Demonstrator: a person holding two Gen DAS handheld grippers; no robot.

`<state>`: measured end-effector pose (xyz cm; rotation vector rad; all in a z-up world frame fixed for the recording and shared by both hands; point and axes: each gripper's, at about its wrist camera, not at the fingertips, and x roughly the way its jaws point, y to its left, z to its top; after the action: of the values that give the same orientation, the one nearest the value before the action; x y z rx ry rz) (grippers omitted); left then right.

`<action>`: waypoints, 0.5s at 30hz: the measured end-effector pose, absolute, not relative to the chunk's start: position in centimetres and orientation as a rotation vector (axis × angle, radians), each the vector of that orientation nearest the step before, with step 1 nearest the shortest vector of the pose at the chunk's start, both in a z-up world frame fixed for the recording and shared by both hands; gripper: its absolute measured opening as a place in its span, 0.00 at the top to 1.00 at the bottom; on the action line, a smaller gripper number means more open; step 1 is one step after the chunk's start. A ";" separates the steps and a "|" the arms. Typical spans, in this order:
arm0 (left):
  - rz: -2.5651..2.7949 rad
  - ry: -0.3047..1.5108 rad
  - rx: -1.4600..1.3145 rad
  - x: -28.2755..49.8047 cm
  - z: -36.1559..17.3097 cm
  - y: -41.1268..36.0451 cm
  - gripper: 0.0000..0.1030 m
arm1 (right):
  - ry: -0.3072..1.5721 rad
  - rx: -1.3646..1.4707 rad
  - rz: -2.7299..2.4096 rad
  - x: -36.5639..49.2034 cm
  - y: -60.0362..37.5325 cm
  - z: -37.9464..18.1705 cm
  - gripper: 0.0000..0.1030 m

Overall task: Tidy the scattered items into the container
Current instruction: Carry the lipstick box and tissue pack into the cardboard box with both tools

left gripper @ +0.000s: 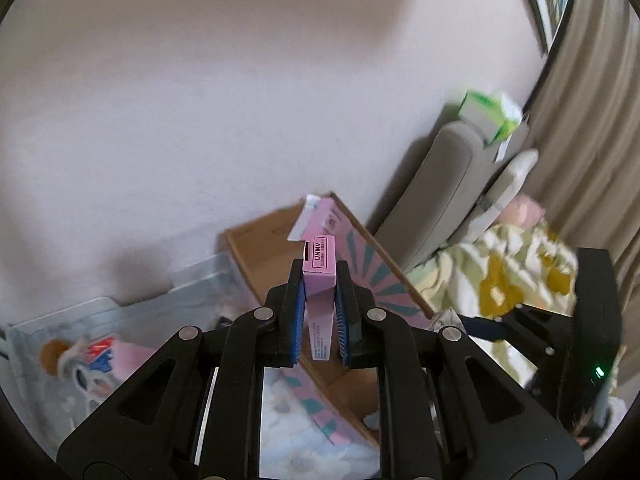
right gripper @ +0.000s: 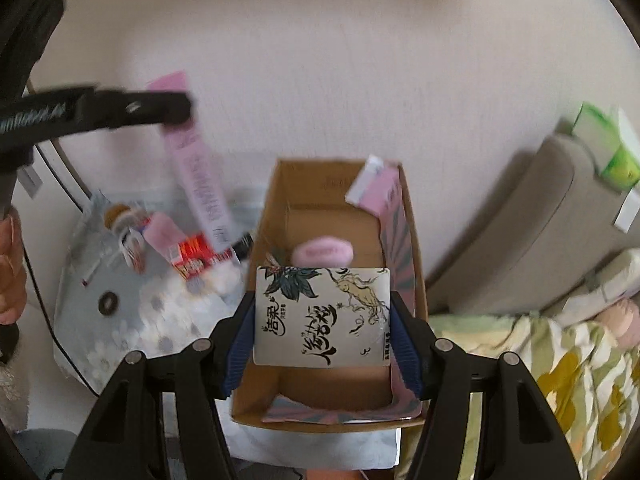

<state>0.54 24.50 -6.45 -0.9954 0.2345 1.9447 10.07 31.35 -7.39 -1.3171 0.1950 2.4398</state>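
Note:
My left gripper (left gripper: 319, 284) is shut on a long, narrow pink box (left gripper: 318, 276), held up in front of the open cardboard box (left gripper: 256, 252). In the right wrist view the same left gripper (right gripper: 176, 108) comes in from the left with the pink box (right gripper: 202, 184) hanging from it, left of the cardboard box (right gripper: 276, 204). My right gripper (right gripper: 322, 320) is shut on a white tissue pack (right gripper: 322, 316) with black writing and leaf drawings, held over the cardboard box. Inside it lie a pink oval item (right gripper: 322, 252) and a pink carton (right gripper: 378, 190) leaning in the far right corner.
Left of the box, a floral cloth (right gripper: 132, 320) carries scattered items: a small doll (right gripper: 120, 216), a red packet (right gripper: 192, 256), a black ring (right gripper: 108, 303). A grey sofa (right gripper: 532, 220) with a green pack (right gripper: 608, 148) and a patterned blanket (right gripper: 560, 376) stands right. A hand (right gripper: 10, 272) shows at left.

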 end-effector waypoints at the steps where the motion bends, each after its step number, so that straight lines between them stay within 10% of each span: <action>1: 1.948 0.258 -1.008 0.8 -7.4 25.3 0.88 | 0.204 -1.329 2.435 10.2 31.6 -8.0 0.44; 15: 1.913 0.358 -1.137 2.0 -14.4 30.4 0.88 | 0.236 -1.450 2.426 9.7 34.5 -13.1 0.44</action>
<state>2.05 30.39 -14.41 -1.1370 0.3583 1.9125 9.67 34.48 -13.12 -1.4497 0.2363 2.4256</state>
